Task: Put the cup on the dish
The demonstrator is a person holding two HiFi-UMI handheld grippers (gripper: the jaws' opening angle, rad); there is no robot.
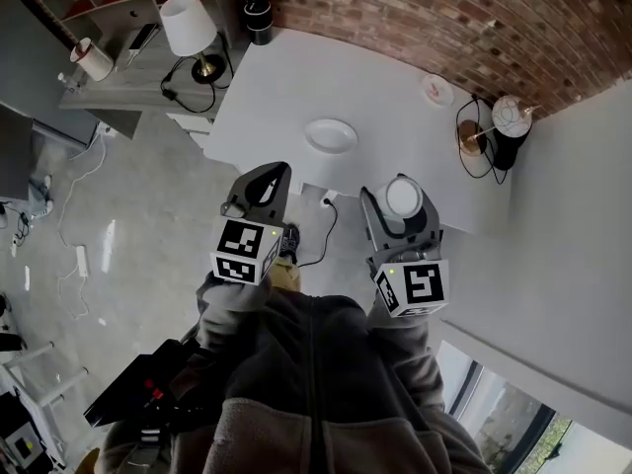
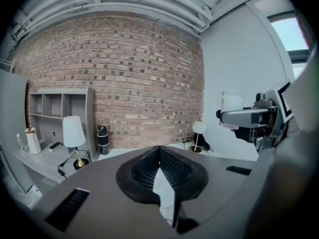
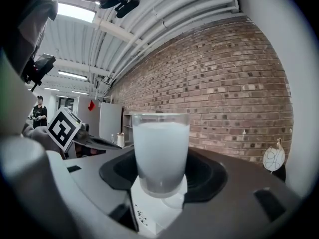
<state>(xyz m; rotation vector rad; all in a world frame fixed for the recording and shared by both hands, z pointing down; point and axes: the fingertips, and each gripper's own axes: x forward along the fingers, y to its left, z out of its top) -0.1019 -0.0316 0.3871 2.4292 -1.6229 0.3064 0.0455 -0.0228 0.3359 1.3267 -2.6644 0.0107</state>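
Note:
A frosted white cup [image 3: 159, 153] stands upright between the jaws of my right gripper [image 1: 399, 194], which is shut on it. In the head view the cup [image 1: 403, 197] hangs over the near edge of the white table [image 1: 395, 97]. The white dish [image 1: 331, 135] lies on the table, beyond and to the left of the cup, with nothing on it. My left gripper [image 1: 274, 171] is shut and holds nothing; it hovers off the table's near edge, just short of the dish. The left gripper view shows the cup [image 2: 232, 102] held up at the right.
A small plate [image 1: 436, 89] and a globe lamp [image 1: 511, 117] sit at the table's far right by the brick wall. A white-shade lamp [image 1: 188, 23] and a paper roll [image 1: 92, 59] stand on the grey side desk at left, a black bottle [image 1: 259, 16] next to them. Cables trail on the floor.

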